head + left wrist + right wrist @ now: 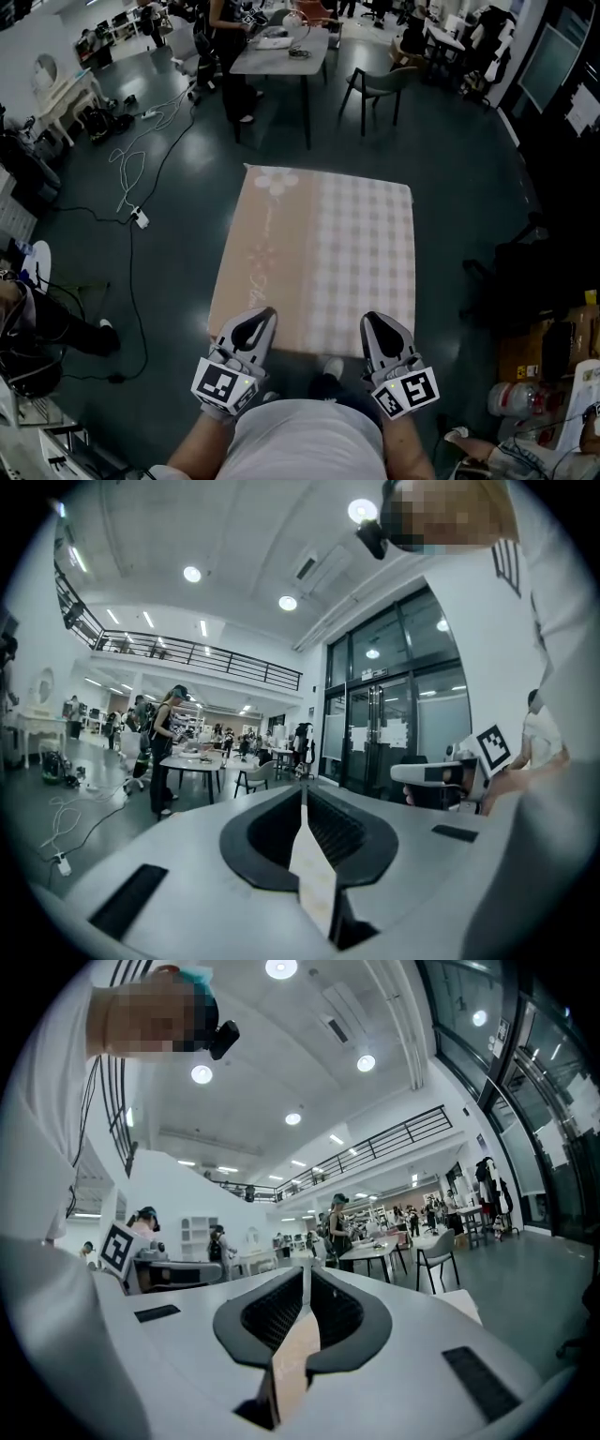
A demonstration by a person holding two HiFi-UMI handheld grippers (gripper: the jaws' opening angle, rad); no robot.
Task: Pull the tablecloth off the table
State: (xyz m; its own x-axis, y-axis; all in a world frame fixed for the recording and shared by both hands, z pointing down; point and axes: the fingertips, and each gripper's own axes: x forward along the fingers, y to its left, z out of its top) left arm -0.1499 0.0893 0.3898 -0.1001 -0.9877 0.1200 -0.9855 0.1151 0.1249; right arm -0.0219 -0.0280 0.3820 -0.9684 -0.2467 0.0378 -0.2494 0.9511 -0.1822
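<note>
While you're looking down in the head view, the cloth [319, 253] lies spread flat right in front of you. It covers its table completely, so none of the tabletop shows. The left half is plain beige with a pale flower print and the right half is checked. Your left gripper [251, 328] and right gripper [382, 330] both sit at the near edge, well apart from each other. The left one is on the beige part, the right one on the checked part, and each has its marker cube toward you. Farther back there's a far table [281, 52] with a chair [380, 86] beside it, and cables [131, 164] snake over the dark floor off to the left. Over in the left gripper view, the jaws are pressed together with a thin fold of cloth [314, 878] pinched between them, running from the tips back toward the camera. So that one's got a proper hold on the fabric. Your right gripper [450, 775] shows at the right side, and a person [161, 747] stands at the far table [192, 761]. The right gripper view is pretty much the mirror of that. Its jaws are nipped tight on a beige strip of cloth [292, 1358], your left gripper [173, 1274] shows over at the left, and the person [339, 1232] is by the far table [375, 1251] with the chair [436, 1251] just right of it.
</note>
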